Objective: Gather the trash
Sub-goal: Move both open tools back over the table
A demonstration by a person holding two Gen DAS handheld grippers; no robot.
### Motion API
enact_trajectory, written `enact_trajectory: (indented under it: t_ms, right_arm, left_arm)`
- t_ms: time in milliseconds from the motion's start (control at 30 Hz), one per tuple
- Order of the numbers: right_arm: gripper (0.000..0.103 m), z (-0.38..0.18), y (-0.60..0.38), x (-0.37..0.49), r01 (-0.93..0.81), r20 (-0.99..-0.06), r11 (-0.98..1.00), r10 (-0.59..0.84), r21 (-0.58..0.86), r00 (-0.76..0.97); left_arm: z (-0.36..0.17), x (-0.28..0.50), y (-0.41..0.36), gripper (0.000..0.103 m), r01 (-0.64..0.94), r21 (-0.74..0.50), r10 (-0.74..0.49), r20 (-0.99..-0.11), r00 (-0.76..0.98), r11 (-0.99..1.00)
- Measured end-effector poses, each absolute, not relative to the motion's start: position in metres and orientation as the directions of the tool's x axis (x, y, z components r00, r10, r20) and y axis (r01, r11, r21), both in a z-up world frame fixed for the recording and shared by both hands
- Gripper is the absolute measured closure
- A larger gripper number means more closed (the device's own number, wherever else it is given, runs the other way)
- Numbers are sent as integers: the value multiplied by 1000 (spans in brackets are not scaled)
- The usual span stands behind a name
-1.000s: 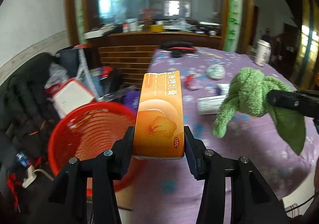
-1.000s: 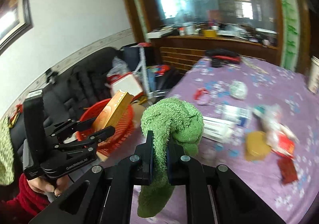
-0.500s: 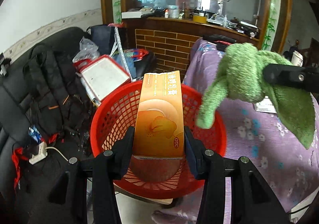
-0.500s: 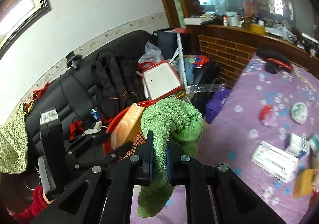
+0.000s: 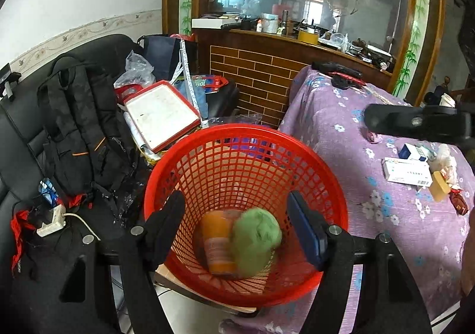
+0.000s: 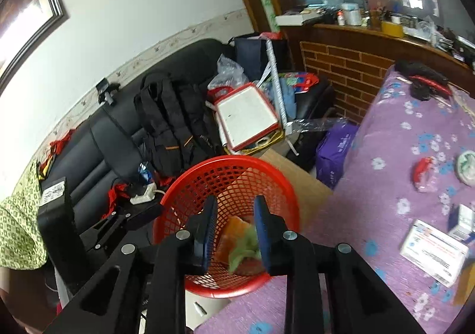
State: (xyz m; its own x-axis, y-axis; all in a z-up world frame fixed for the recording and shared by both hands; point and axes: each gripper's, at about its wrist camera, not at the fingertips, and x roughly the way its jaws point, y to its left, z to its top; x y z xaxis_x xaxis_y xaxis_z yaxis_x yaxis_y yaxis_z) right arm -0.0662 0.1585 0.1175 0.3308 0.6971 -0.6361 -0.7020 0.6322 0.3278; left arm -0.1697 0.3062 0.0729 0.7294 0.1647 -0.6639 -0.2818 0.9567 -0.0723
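A red mesh basket point(image 5: 297, 152) point(image 6: 184, 182) stands beside the purple table. At its bottom lie the orange box point(image 5: 216, 245) point(image 6: 233, 233) and the green cloth point(image 5: 256, 240) point(image 6: 245, 247), both blurred. My left gripper point(image 5: 236, 212) hangs over the basket, its jaws opening with nothing between them. My right gripper point(image 6: 234, 224) is above the basket too, jaws opening and apart from the cloth below. The right gripper's black finger point(image 5: 415, 123) shows at the right of the left wrist view.
The purple flowered table point(image 5: 341, 140) point(image 6: 400, 155) holds white boxes point(image 5: 406, 172) point(image 6: 433, 250), a yellow piece point(image 5: 441, 190) and small red wrappers point(image 6: 423, 170). A black sofa with a backpack point(image 5: 80, 132) and a red-framed board point(image 5: 161, 115) lies behind the basket.
Both grippers swung from the table to above the basket, then let go: the orange box and the green cloth have dropped into the basket.
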Motion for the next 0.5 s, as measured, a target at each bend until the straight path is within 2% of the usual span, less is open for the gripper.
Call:
enact_trajectory:
  t_ms: [133,500]
  right_arm:
    - [50,121,115,-79,-669,-620,675,678,311,395]
    - [49,103,-27,-108,-503,-616,796,590,337,522]
  left_arm:
    - [80,-171,286,32,-232,-82,126,-646,753,969]
    - [82,-154,183,28,-25,-67,-24,-644,765,997]
